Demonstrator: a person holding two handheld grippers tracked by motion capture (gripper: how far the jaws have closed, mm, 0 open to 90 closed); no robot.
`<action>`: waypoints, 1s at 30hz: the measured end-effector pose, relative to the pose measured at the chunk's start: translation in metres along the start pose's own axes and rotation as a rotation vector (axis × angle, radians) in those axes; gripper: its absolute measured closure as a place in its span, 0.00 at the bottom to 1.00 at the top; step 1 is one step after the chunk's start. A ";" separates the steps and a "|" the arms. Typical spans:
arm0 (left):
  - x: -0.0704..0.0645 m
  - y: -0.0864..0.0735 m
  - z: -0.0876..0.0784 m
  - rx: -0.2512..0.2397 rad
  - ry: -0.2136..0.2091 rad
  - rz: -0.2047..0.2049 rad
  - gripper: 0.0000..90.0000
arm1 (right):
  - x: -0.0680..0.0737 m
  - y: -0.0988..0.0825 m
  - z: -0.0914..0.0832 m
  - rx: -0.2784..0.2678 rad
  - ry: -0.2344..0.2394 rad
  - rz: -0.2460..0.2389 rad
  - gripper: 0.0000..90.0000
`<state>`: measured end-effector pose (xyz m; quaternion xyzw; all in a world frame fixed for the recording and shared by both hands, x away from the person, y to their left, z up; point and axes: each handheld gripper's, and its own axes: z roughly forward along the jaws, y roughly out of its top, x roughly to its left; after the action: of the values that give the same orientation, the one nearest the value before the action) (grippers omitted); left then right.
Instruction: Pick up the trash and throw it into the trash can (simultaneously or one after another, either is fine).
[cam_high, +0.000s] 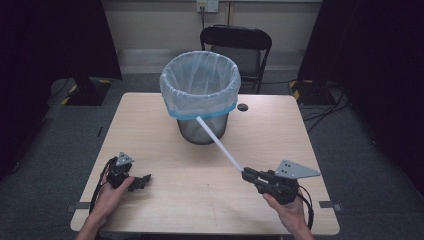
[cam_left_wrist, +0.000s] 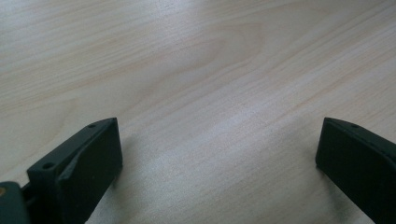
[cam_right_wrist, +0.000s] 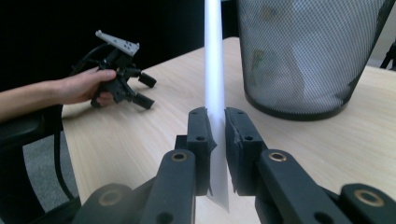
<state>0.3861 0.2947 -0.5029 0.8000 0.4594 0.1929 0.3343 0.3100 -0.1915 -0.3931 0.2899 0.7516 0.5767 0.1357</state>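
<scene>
Wooden worktop (cam_high: 165, 150): right gripper (cam_high: 246, 173) clamps a white strip (cam_high: 217, 142) aimed at the lined bin (cam_high: 201, 85), needing lift over its rim; left gripper (cam_high: 145, 179) rests wide.

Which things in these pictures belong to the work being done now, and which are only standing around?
Part of the work:
- right gripper, shut on the white strip
- mesh bin with its bag liner

Standing around:
- left gripper, open, resting on the table
- black chair behind the table
</scene>
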 end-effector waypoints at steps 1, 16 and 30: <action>0.000 0.000 0.000 0.000 0.000 0.000 0.00 | 0.000 0.002 0.000 -0.004 0.000 0.001 0.90; 0.000 0.000 0.000 0.000 0.000 0.000 0.00 | -0.009 0.033 0.012 -0.078 0.013 -0.017 0.90; 0.000 0.000 0.000 0.000 0.001 0.000 0.00 | -0.021 0.076 0.024 -0.150 0.026 -0.044 0.90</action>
<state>0.3860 0.2947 -0.5029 0.7999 0.4595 0.1931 0.3342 0.3607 -0.1720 -0.3312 0.2552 0.7142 0.6318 0.1599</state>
